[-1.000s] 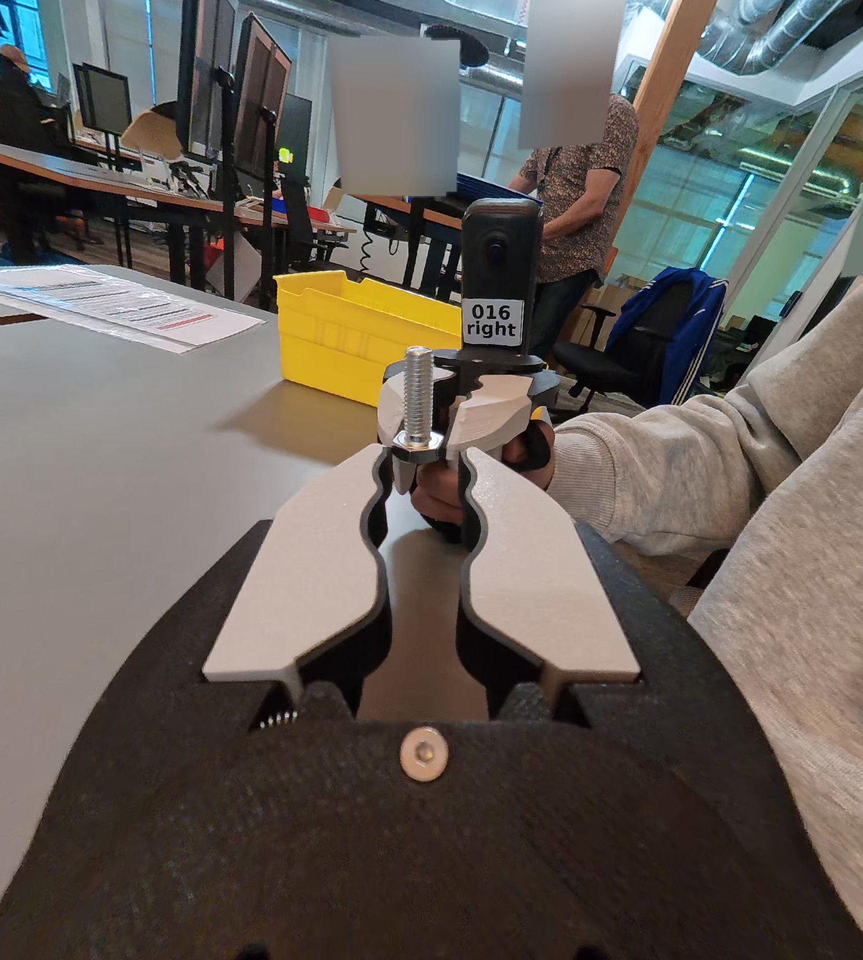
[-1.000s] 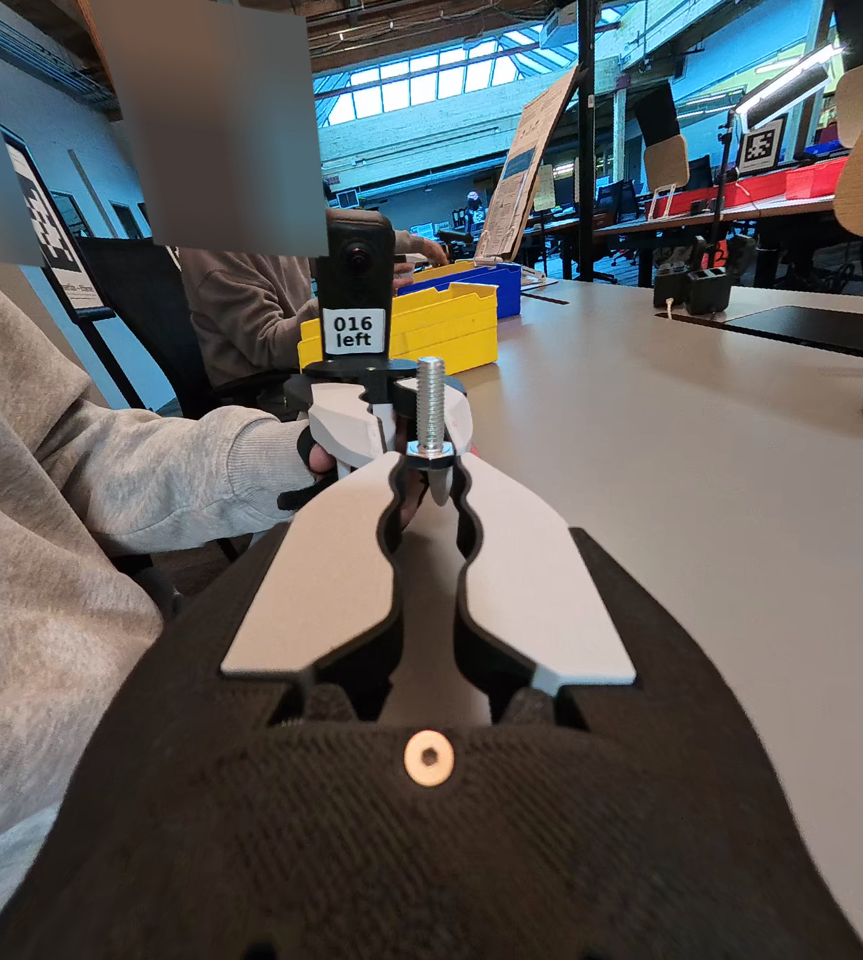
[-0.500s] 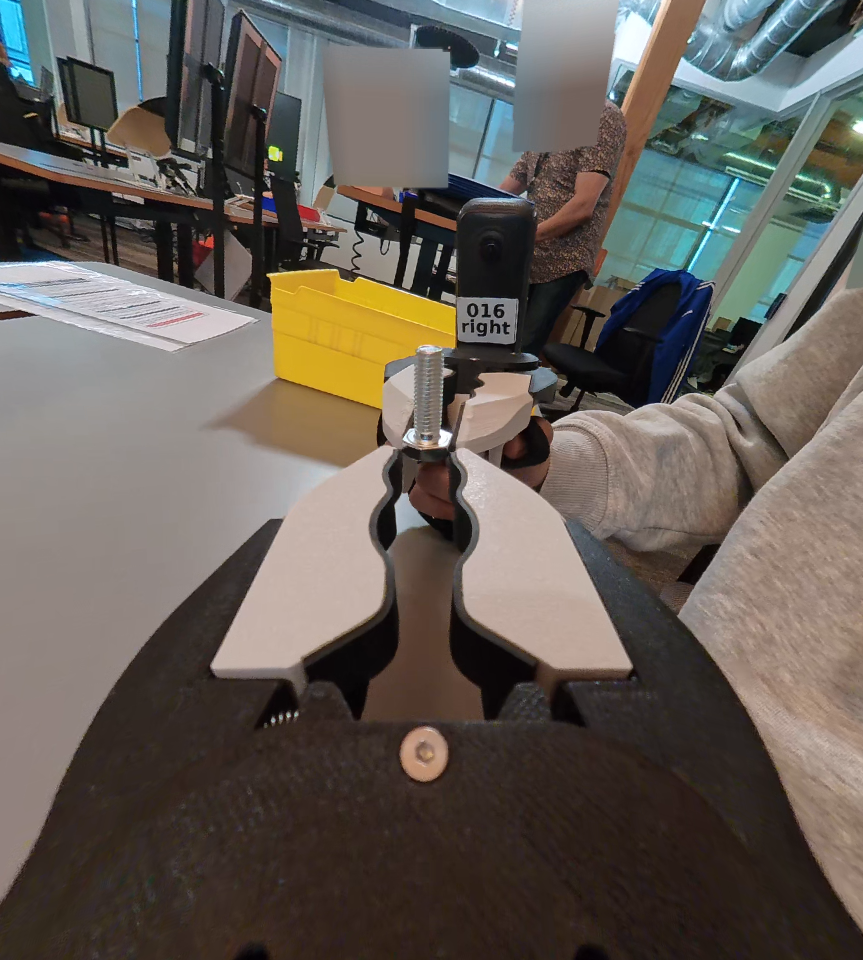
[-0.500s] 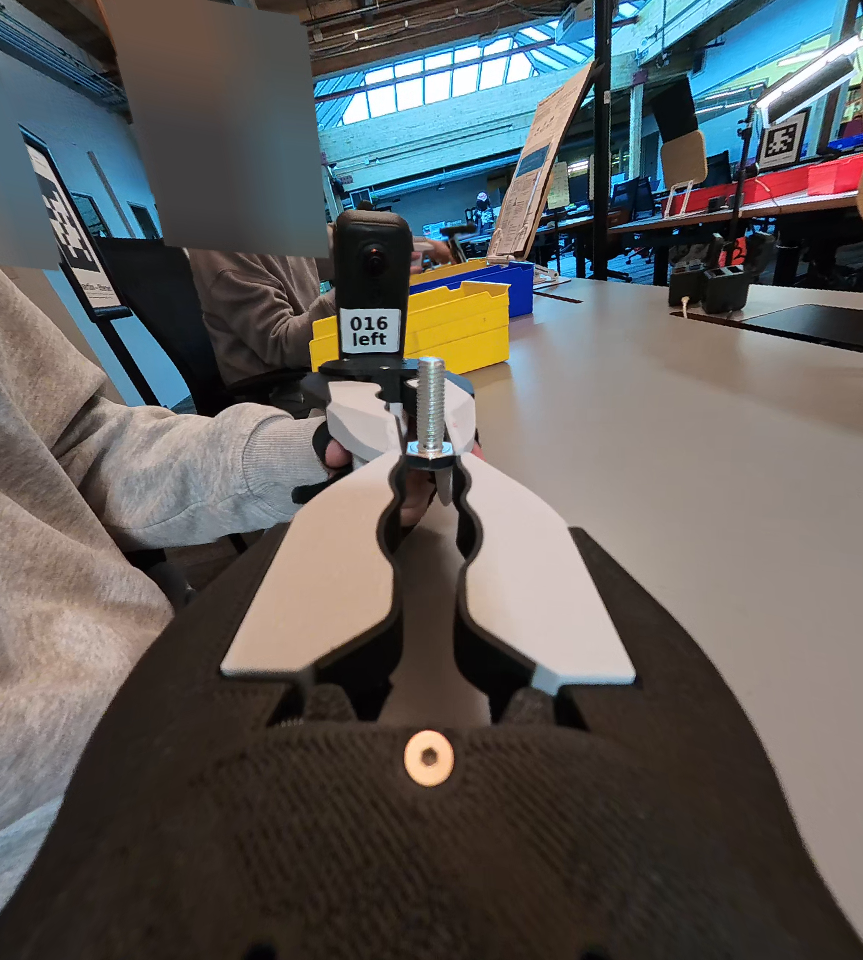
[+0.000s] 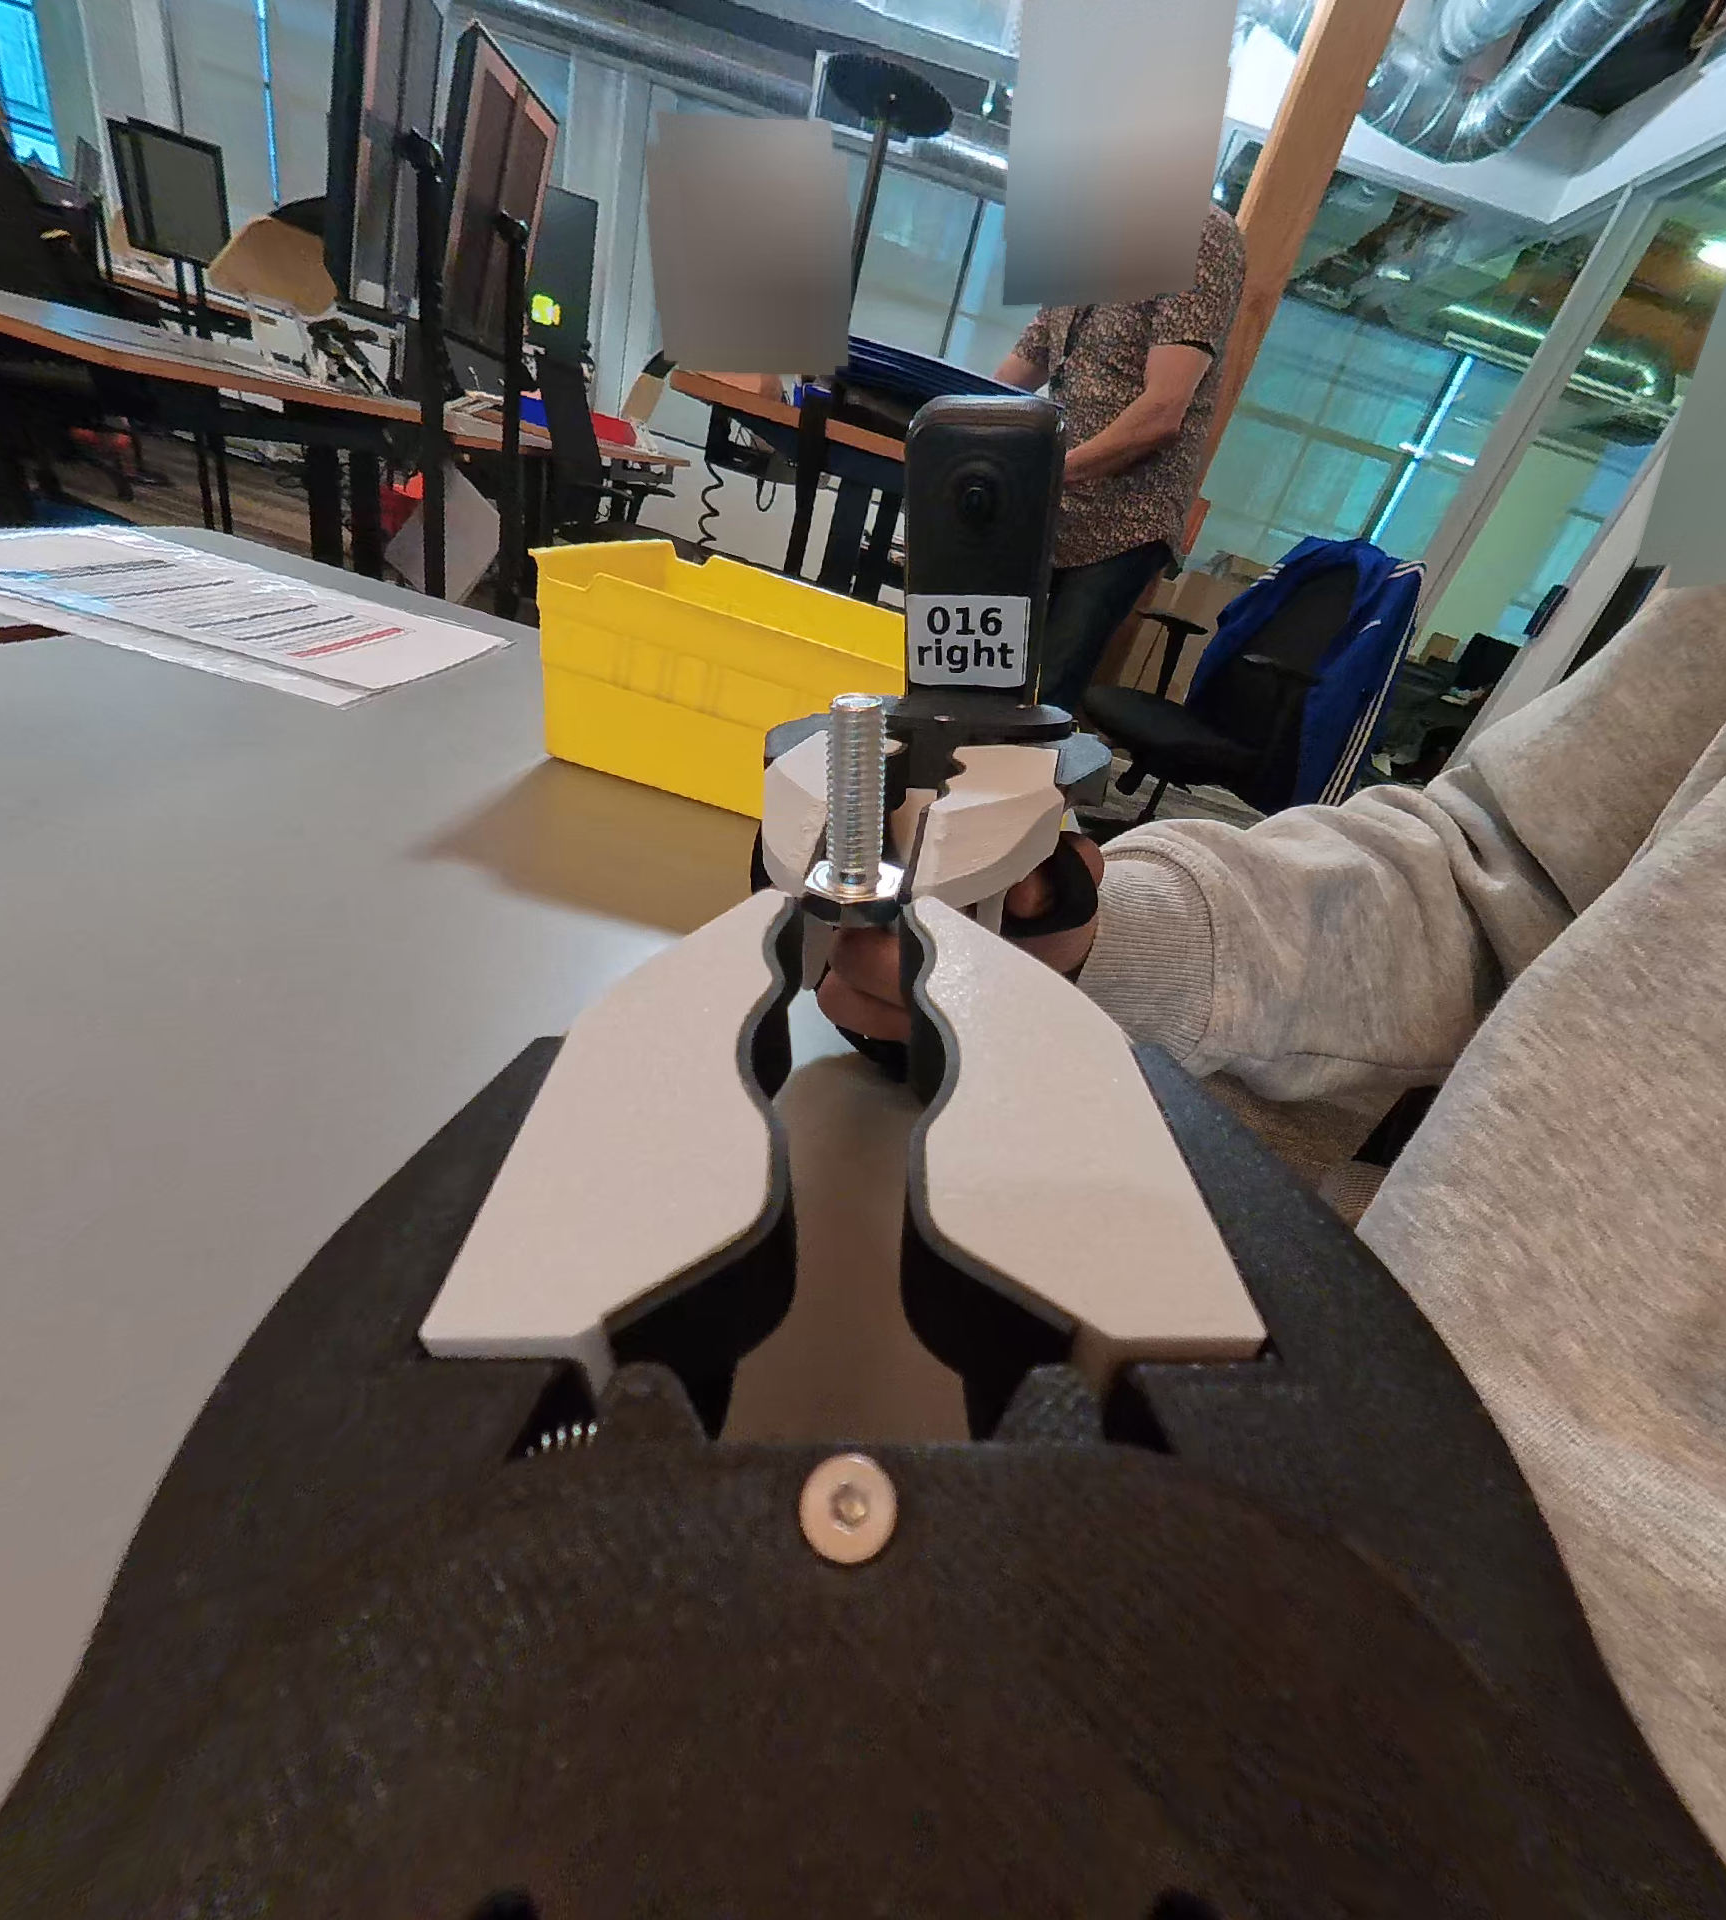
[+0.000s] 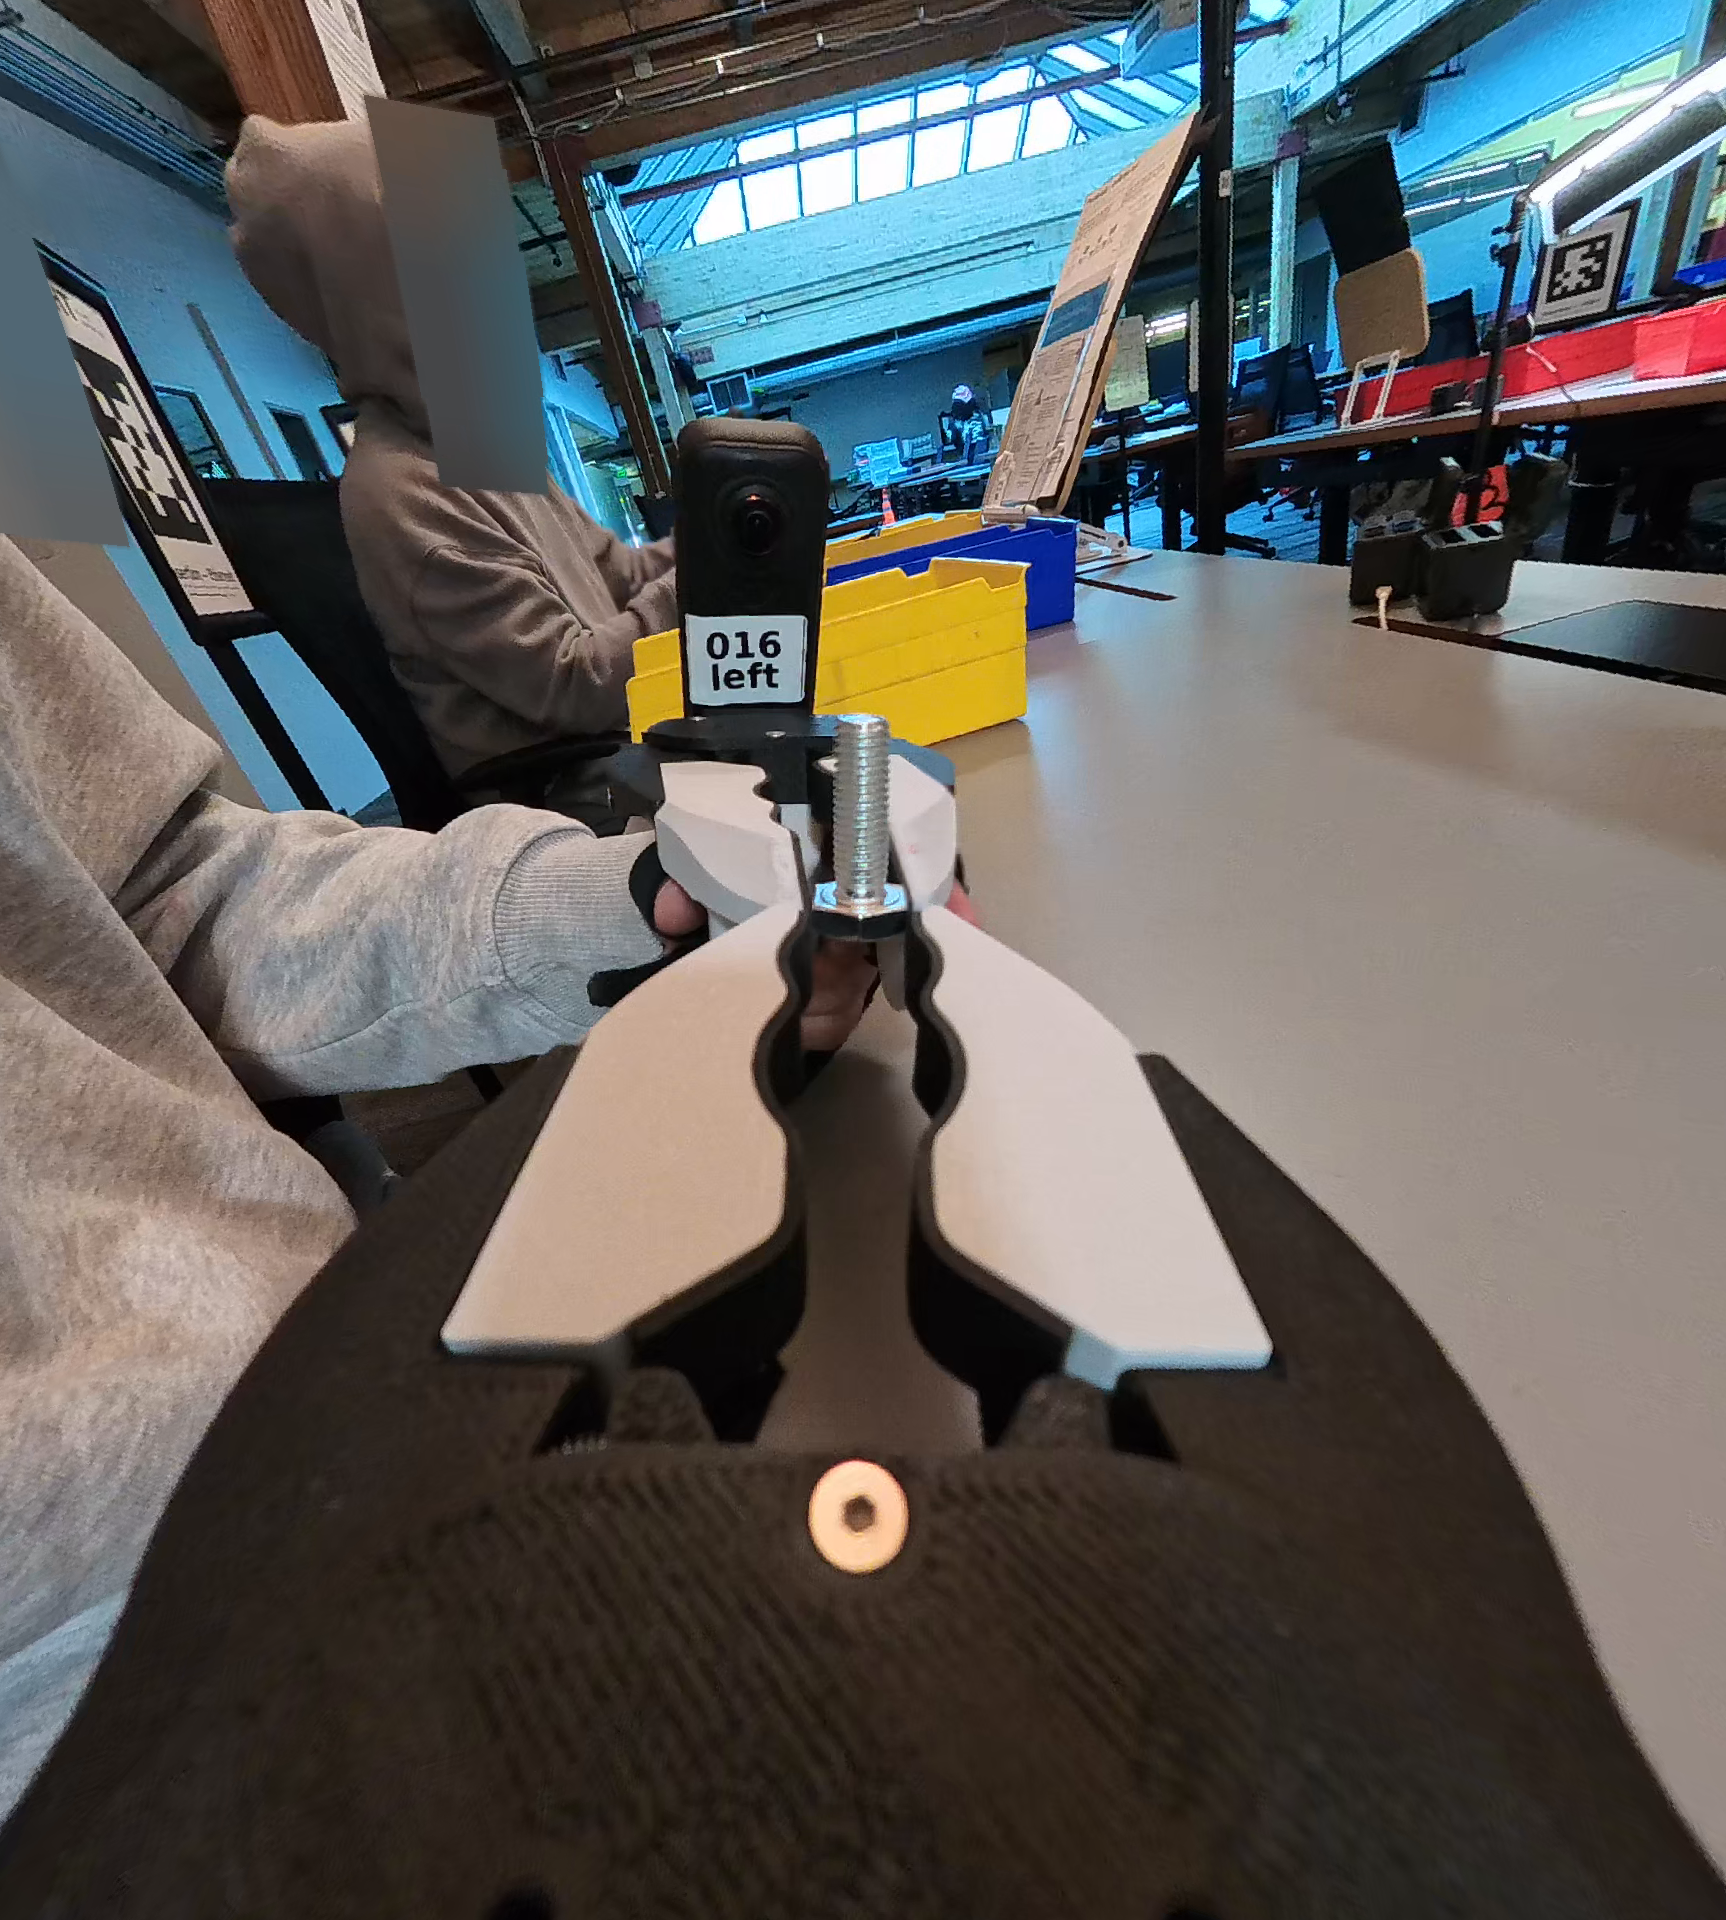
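Note:
A silver bolt (image 5: 854,790) stands upright, thread up, with a hex nut (image 5: 851,885) at its base. My left gripper (image 5: 848,909) has its white fingertips closed on that hex base. My right gripper (image 6: 857,920) faces it from the other side and is shut on the same base of the bolt (image 6: 861,805). The two grippers meet tip to tip above the grey table (image 5: 215,935). The right gripper (image 5: 911,831) shows head-on in the left wrist view, and the left gripper (image 6: 807,842) head-on in the right wrist view. Which part each one pinches is hidden.
A yellow bin (image 5: 713,686) and a printed sheet (image 5: 194,613) lie on the table behind. In the right wrist view a yellow bin (image 6: 921,655) and a blue bin (image 6: 1004,561) stand beyond, a seated person in a grey hoodie (image 6: 485,623) is at the left, and black devices (image 6: 1441,571) sit far right. Both grippers' tips are close together, under 4 cm apart.
My left gripper's fingers have narrowed from a wider gap onto the bolt's hex base. The right gripper has kept its hold. Both views have shifted slightly.

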A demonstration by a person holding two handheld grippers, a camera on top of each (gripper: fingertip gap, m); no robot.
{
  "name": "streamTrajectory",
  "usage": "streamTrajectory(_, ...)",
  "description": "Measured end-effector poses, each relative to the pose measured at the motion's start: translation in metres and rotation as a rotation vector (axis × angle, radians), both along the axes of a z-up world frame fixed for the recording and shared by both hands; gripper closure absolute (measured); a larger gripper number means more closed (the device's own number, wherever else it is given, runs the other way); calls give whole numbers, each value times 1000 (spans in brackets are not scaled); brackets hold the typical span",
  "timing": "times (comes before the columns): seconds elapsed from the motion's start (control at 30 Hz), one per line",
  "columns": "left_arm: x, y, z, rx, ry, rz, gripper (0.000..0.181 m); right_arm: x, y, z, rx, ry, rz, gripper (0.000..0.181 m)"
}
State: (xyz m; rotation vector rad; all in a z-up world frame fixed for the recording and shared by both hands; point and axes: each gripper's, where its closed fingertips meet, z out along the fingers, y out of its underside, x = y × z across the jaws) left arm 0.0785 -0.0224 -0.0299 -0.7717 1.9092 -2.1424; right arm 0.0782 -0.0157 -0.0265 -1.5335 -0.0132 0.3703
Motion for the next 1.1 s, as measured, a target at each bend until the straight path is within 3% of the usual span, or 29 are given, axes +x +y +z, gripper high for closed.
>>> streamTrajectory(0.17,1,0,0,2,2,4,162,0,0,0,-1,-1,-1,164)
streamTrajectory(0.4,2,7,13,-80,-20,24,141,2,1,-2,-13,3,-16,164)
streamTrajectory(0.67,3,5,13,-31,-82,77,169,-6,7,-9,-72,-75,-23,164)
streamTrajectory(0.9,10,10,7,26,-80,131,170,11,3,-1,-12,-36,-105,157)
streamTrajectory(1.1,12,3,-3,105,-87,140,170,13,1,-1,-14,-37,-108,165)
